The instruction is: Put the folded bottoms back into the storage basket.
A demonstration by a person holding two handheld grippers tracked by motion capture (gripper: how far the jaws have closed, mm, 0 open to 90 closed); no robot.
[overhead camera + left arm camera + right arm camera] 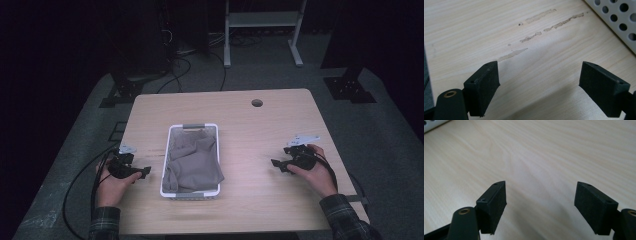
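Claws (146, 171) (276, 164) open, flanking basket (168, 155)

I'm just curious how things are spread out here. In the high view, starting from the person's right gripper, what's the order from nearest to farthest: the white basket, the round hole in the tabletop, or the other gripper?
From the right gripper:
1. Round hole, toward the table's far edge.
2. White basket, mid-table, holding grey cloth; its near rim is almost as close as the hole.
3. Left gripper, beyond the basket.

A basket (167, 165) sits at the centre of the tabletop (260, 150), a cloth (195, 160) inside it. The left tongs (145, 172) rest lower left of it, the right tongs (278, 164) well apart at right.
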